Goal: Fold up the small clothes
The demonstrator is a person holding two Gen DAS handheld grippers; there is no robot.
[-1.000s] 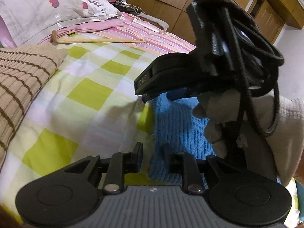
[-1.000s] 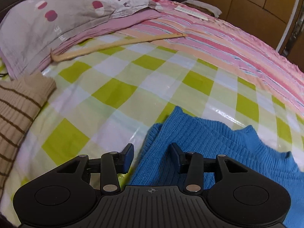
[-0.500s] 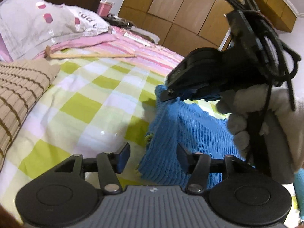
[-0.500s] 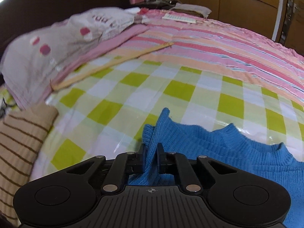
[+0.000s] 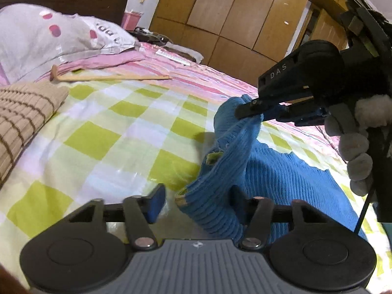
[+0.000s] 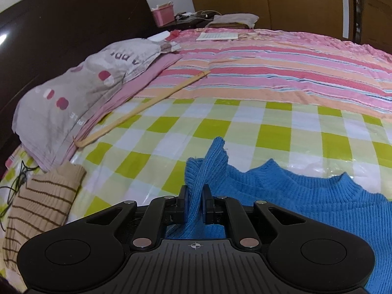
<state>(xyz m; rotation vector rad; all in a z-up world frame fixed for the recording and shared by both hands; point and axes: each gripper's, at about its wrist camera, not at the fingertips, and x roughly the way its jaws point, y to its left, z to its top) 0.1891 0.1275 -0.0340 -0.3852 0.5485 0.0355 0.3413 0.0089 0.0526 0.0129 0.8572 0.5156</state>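
A small blue knit sweater (image 5: pixel 281 171) lies on the green-checked sheet (image 5: pixel 103 142). My right gripper (image 6: pixel 195 204) is shut on the sweater's left edge (image 6: pixel 210 161) and holds it lifted off the sheet; it also shows in the left wrist view (image 5: pixel 254 110), pinching the raised blue fold. My left gripper (image 5: pixel 196 202) is open, with the lower hem of the lifted blue fold hanging between its fingers, the right finger (image 5: pixel 238 201) against the knit. The sweater's neckline (image 6: pixel 316 178) lies flat to the right.
A beige brown-striped knit (image 6: pixel 39 208) lies folded at the left. A grey pillow (image 6: pixel 80 93) and a wooden stick (image 6: pixel 142 107) lie further back. Pink striped bedding (image 6: pixel 281 73) covers the far side. Wooden wardrobes (image 5: pixel 220 24) stand behind.
My right gripper closed on the sweater's edge and raised it off the sheet. My left gripper opened wider and the lifted fold now hangs between its fingers.
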